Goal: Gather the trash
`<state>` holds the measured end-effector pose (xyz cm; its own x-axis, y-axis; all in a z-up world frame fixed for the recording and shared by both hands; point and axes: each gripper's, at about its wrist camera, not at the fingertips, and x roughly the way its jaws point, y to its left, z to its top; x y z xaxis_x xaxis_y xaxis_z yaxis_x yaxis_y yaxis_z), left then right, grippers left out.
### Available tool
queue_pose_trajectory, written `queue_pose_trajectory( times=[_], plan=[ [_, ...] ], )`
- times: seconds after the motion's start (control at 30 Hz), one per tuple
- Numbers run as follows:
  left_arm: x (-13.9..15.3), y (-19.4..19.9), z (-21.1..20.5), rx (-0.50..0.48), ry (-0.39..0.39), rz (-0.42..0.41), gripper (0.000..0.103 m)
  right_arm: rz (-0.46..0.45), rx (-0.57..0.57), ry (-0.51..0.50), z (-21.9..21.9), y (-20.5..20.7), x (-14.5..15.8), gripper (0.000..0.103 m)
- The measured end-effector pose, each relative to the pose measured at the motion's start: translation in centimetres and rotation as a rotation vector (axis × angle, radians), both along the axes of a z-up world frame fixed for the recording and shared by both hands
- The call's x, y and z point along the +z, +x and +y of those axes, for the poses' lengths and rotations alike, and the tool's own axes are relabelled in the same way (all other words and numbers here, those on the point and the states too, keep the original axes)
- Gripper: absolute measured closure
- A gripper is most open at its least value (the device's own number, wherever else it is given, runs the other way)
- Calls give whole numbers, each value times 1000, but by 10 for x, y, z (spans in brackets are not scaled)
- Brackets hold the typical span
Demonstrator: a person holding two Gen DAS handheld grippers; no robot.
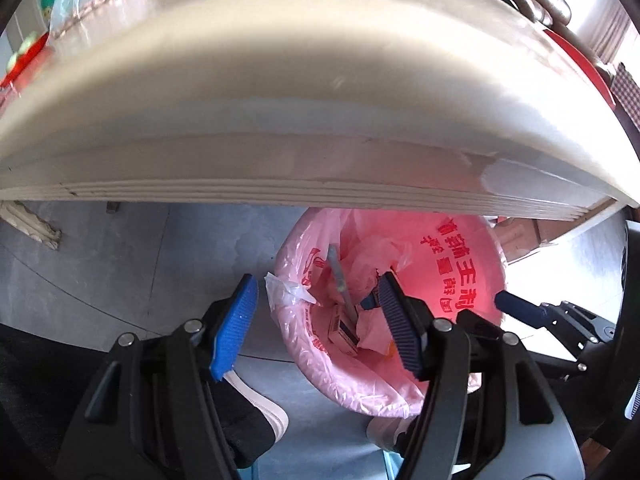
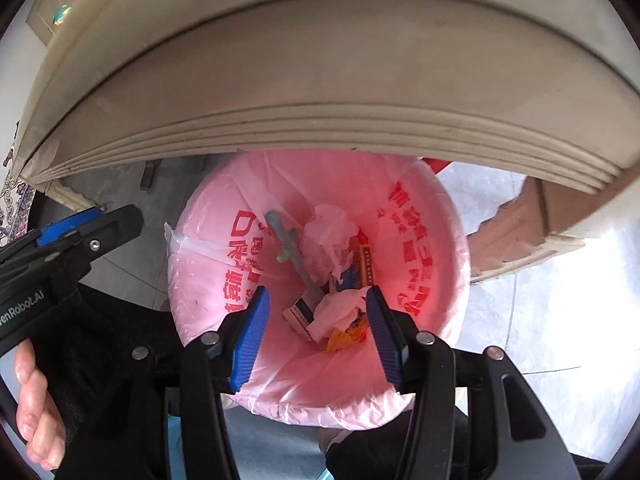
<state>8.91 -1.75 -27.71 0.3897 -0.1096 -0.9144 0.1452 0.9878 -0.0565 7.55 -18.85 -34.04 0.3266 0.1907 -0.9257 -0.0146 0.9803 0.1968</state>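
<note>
A bin lined with a pink plastic bag (image 1: 460, 272) (image 2: 216, 240) stands on the floor under the table edge. Inside lie a small box (image 2: 298, 312), a grey stick-like piece (image 2: 286, 246), crumpled white tissue (image 2: 328, 224), a yellow packet (image 2: 367, 266) and an orange wrapper (image 2: 340, 338). My left gripper (image 1: 318, 278) hangs open over the bin's left rim with nothing between its blue pads. My right gripper (image 2: 317, 291) is open straight above the bin's contents, also with nothing between its pads. Each gripper shows at the side of the other's view: the right (image 1: 516, 306), the left (image 2: 80, 232).
The cream table edge (image 1: 320, 120) (image 2: 320, 80) overhangs the far side of the bin. A torn cardboard box (image 2: 520, 220) stands right of the bin. A person's hand (image 2: 36, 400) and white shoe (image 1: 272, 416) are close below. Grey tiled floor (image 1: 100, 272) lies to the left.
</note>
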Motion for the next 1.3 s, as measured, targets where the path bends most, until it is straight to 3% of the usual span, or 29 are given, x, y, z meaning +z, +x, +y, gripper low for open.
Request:
queue_pose_trajectory(
  times=[0.13,0.3,0.37,0.4,0.6,0.7,0.87,1.03,1.3],
  plan=[
    [15,-7,-10,-29,2,-14,41,-25,-38,-45,-9,-13,18,53],
    [40,-22,-25,-75,4,-38,40,-120,-131,-97,-31,-33,64,50],
    [53,-30,-34,-95,22,-66,33,-169,-171,-110,-40,-42,87,36],
    [64,-36,-39,-103,39,-93,30,-198,-190,-114,-44,-47,99,33],
    [131,-56,-54,-131,15,-235,22,-352,-224,-176,-56,-77,173,33],
    [161,-65,-58,-125,1,-293,19,-433,-233,-209,-55,-94,213,26],
    [202,-79,-60,-110,-10,-355,15,-552,-269,-241,-59,-115,271,26],
    [233,-96,-55,-62,25,-427,14,-670,-308,-289,-61,-137,324,17],
    [278,-109,-44,-5,21,-481,14,-790,-343,-334,-49,-167,379,11]
  ],
)
